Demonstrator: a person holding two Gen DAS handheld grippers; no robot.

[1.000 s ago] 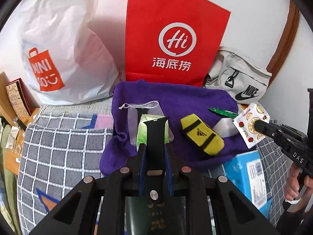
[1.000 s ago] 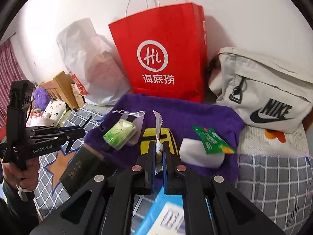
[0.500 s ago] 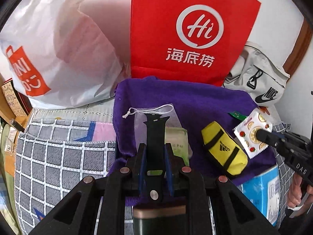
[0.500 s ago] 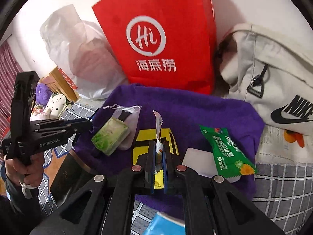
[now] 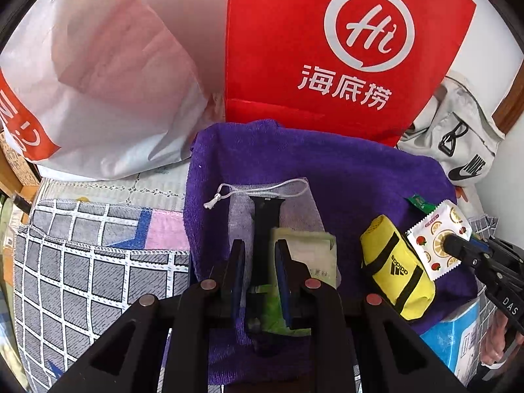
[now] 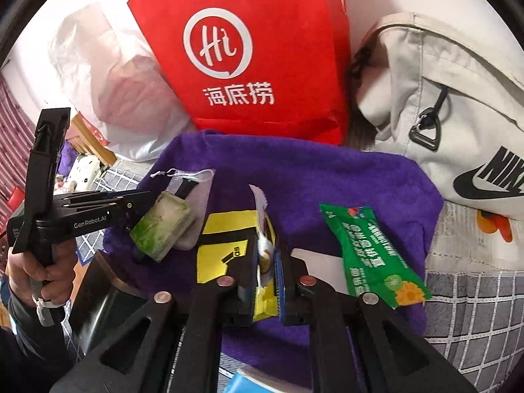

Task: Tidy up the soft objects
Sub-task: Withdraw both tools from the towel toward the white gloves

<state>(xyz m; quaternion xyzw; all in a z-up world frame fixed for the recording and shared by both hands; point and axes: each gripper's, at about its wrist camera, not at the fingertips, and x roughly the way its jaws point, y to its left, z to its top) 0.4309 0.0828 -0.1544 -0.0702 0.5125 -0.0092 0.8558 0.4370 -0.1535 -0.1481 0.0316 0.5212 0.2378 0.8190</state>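
At the lower middle of the left view, our left gripper (image 5: 260, 252) pinches a black strap (image 5: 264, 226) over the mesh pouch (image 5: 242, 203) and green tissue pack (image 5: 311, 255) lying on the purple towel (image 5: 344, 177). Our right gripper (image 6: 265, 258) is pressed together on a fruit-print sachet (image 5: 437, 239) (edge-on in its own view), above the yellow pouch (image 5: 398, 268) at lower right. A green packet (image 6: 370, 252) lies on the towel at right, the red bag (image 5: 344, 42) standing behind.
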